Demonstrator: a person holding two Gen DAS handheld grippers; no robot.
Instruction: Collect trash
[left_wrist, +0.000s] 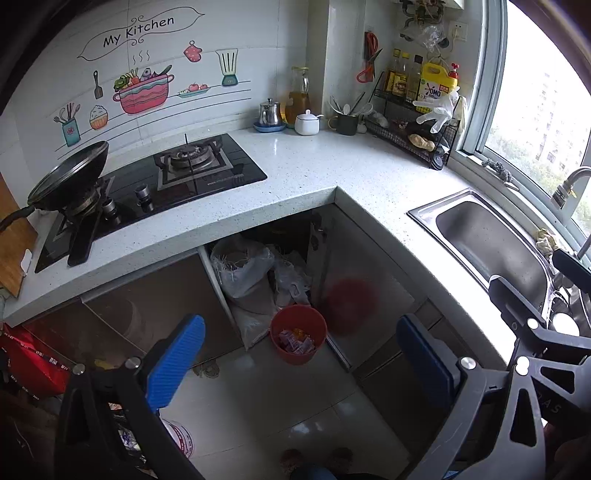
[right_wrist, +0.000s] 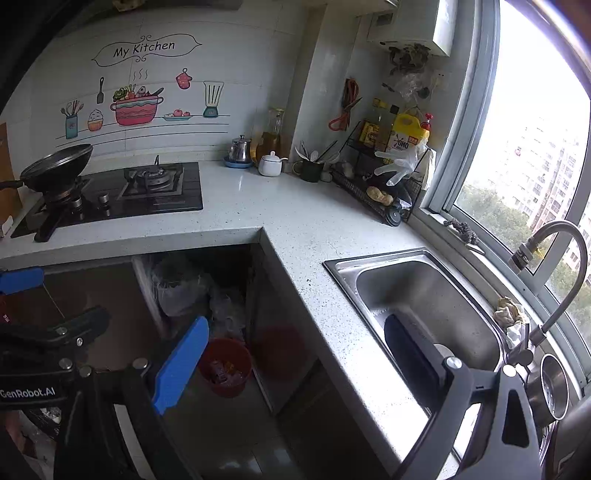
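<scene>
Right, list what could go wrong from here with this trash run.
1. The red bin sits low on the floor at the open cabinet, already holding wrappers; anything dropped from up here may miss it.
2. The counter edge overhangs just above the bin, so a reaching claw could knock it.
3. Both the left claw and right claw are open and empty, with no loose trash visible on the counter; something that isn't trash might get grabbed.

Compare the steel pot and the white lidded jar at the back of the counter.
The steel pot is shiny metal; the white lidded jar is matte white. The pot stands on a blue saucer, the jar straight on the counter. The pot looks taller, the jar squatter. Both are lidded and upright by the wall.
</scene>
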